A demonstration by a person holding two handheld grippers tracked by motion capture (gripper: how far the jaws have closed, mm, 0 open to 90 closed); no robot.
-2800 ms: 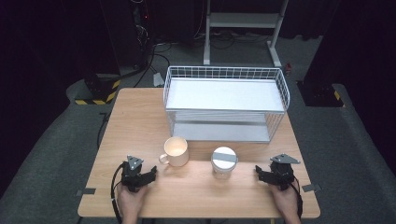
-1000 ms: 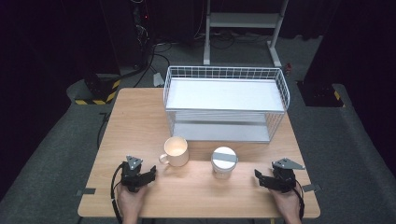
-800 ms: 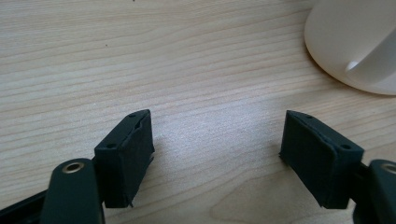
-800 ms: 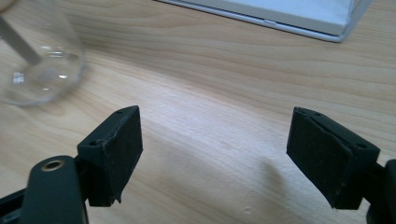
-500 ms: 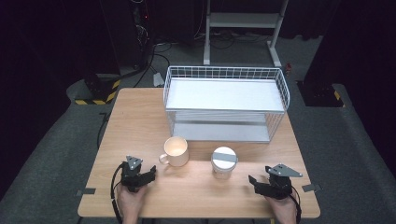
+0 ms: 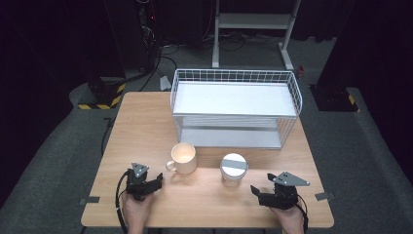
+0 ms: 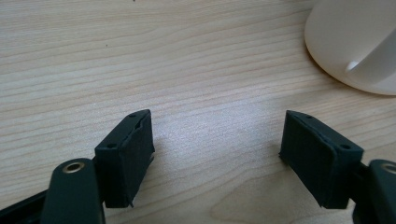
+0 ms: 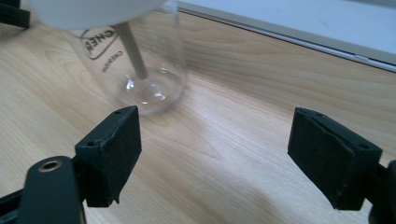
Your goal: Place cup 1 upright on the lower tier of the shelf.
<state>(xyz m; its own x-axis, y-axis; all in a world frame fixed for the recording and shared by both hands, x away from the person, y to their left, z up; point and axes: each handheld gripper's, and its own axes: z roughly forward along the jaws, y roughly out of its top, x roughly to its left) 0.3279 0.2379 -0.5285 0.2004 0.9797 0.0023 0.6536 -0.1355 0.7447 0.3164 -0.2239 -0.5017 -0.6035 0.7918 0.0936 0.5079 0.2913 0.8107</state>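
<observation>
A clear glass jar [image 6: 234, 169] with a white lid stands near the front edge of the table [image 6: 141, 126], right of centre, with a cream mug [image 6: 184, 158] just beside it to the left, handle turned toward the front-left corner. Behind both, a white wire rack [image 6: 235, 108] with two shelves occupies the back half of the table toward its right edge; both shelves appear bare. The right gripper [image 6: 260, 192], held by a hand at the front-right corner, points toward the jar, its jaws having just been opening and now standing wide with nothing between them; in the right gripper view the jar [image 8: 135, 70] sits ahead and left of the jaws, untouched, a pale stem inside it. The left gripper [image 6: 155, 182] rests low near the front-left corner, jaws parted about halfway and empty, the mug [image 7: 355, 44] ahead and to one side. Judging by this, the work has barely begun: neither vessel is gripped or lifted, and every step of handling appears to lie ahead.
</observation>
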